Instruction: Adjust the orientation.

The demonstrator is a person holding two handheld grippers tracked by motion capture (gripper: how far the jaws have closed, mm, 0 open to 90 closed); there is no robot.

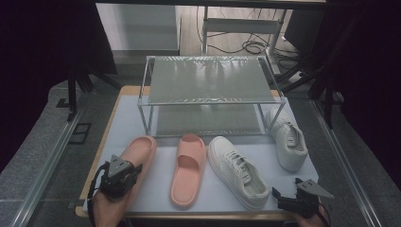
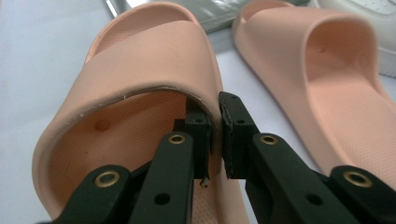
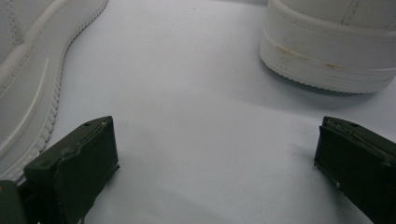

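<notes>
- High view: left gripper (image 1: pixel 124 171) sits over the heel end of the left pink slide (image 1: pixel 137 158), at the near left of the pale table mat (image 1: pixel 124 118). A second pink slide (image 1: pixel 188 169) lies just beside it to the right, then a white sneaker (image 1: pixel 238 171), and another white sneaker (image 1: pixel 287 137) farther right, by the leg of the wire shoe rack (image 1: pixel 208 92). Right gripper (image 1: pixel 285 197) rests at the near right edge of the mat, just beside the nearer sneaker's heel.
- Left gripper view: jaws nearly closed, pinching the rim of the slide's strap (image 2: pixel 154 70) at its right side; one pad inside the strap, the other outside, both pressing on the foam. The other slide (image 2: pixel 327 70) lies to the right, apart.
- Right gripper view: jaws wide apart, nothing between them, bare mat (image 3: pixel 187 116) beneath. A sneaker sole (image 3: pixel 32 93) at left, another sneaker's heel (image 3: pixel 327 51) upper right, neither touched.
</notes>
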